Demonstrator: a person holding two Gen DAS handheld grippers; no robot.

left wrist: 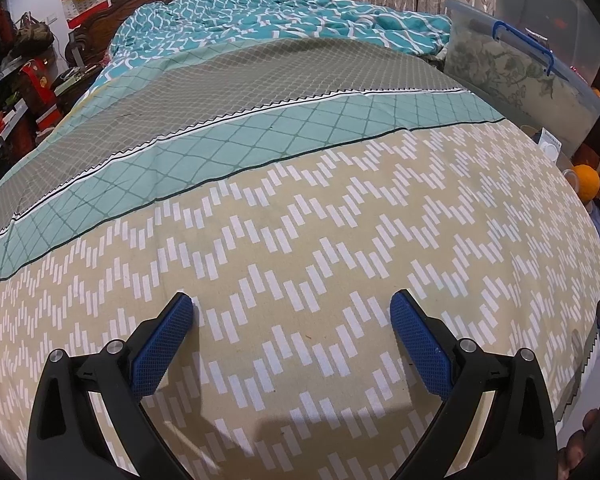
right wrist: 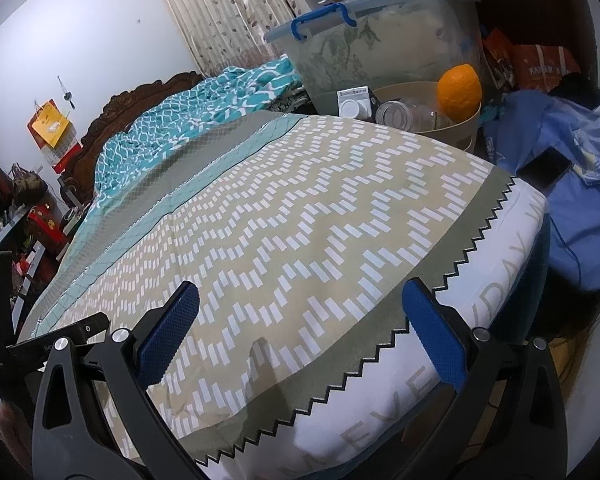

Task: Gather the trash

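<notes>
1. The bed (left wrist: pixel 300 240), covered by a beige sheet with white dashes, filled both views; a crumpled teal blanket (left wrist: pixel 260 20) lay at its far end.
2. A clear storage bin (right wrist: pixel 380 36) with blue latches stood beside the bed's far right corner.
3. A round tan tub (right wrist: pixel 452 128) held an orange (right wrist: pixel 459 92), a glass jar (right wrist: pixel 400 114) and a white box (right wrist: pixel 354 103), possibly trash, well ahead of the right hand-held gripper (right wrist: pixel 300 320).
4. Both the left hand-held gripper (left wrist: pixel 292 328) and the right one hovered over the sheet, jaws spread wide, grasping nothing.
</notes>
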